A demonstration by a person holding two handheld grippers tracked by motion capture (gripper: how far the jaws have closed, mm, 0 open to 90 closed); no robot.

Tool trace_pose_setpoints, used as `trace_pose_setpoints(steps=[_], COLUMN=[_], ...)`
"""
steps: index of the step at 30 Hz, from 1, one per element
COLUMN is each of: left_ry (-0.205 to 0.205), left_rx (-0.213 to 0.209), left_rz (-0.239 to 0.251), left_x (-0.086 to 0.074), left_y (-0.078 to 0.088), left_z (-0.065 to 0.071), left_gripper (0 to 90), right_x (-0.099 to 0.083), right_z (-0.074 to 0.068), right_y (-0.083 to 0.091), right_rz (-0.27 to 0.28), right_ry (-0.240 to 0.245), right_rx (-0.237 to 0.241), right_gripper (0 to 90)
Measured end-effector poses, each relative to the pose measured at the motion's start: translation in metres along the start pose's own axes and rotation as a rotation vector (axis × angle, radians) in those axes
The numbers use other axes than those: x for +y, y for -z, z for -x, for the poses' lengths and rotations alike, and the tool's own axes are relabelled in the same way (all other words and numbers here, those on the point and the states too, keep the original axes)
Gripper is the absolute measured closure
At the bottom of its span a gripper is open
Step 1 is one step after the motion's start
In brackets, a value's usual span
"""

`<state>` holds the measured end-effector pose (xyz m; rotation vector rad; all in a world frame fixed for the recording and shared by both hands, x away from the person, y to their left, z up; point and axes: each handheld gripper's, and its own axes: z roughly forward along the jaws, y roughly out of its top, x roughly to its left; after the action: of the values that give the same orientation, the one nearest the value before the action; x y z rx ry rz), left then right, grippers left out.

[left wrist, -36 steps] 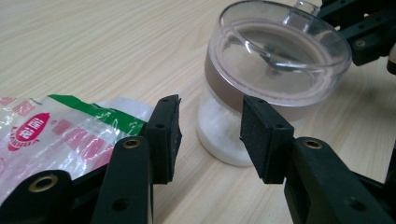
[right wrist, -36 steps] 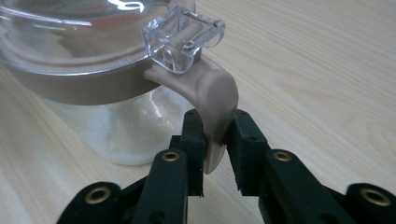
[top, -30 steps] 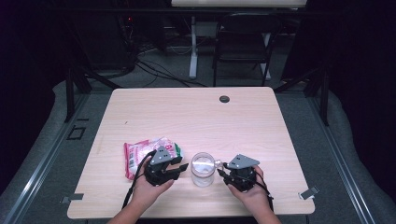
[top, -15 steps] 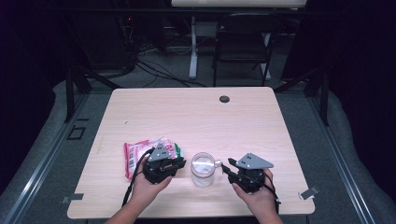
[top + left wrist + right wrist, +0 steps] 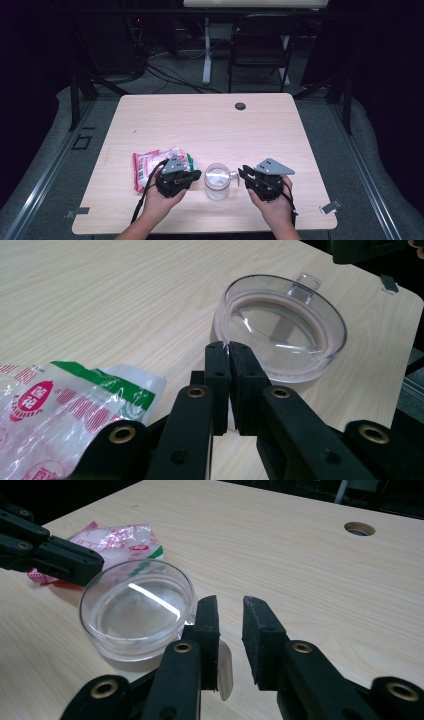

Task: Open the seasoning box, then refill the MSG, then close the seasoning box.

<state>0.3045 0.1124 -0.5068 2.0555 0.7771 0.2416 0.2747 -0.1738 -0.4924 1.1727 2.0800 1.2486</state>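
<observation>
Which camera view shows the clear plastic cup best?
The left gripper view: the clear plastic cup is close, showing its rim and handle tab. The right gripper view shows it nearer the snack bag. The high view shows it small.

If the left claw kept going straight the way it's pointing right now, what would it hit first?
Most likely the clear round container. The left claw, its jaws together, points at the container's near rim, and the tips seem almost at the wall, though whether they already touch it is hard to judge.

L tool (image 5: 229,347) jaws shut; R tool (image 5: 231,605) jaws closing, gap left
</observation>
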Motion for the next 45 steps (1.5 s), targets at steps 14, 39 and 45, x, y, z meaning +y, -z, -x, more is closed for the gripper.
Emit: trace_pose_setpoints(steps=[14,39,45], left_ry=[-0.020,-0.046,-0.053], left_rx=[-0.028,-0.051,-0.062], left_rz=[-0.008,-0.046,-0.048], left_x=[0.001,-0.010,-0.011], left_y=[-0.003,-0.001,-0.003], left_z=[0.004,0.007,0.012], left_gripper=[90.0,90.0,90.0], right_x=[0.007,0.001,0.002], right_z=[-0.008,-0.005,-0.005], right_y=[-0.006,-0.020,-0.021], right_rz=[0.017,-0.042,-0.040], right_ry=[-0.007,-0.078,-0.071], right_rx=[0.018,0.040,0.038], right_gripper=[79.9,81.1,82.1])
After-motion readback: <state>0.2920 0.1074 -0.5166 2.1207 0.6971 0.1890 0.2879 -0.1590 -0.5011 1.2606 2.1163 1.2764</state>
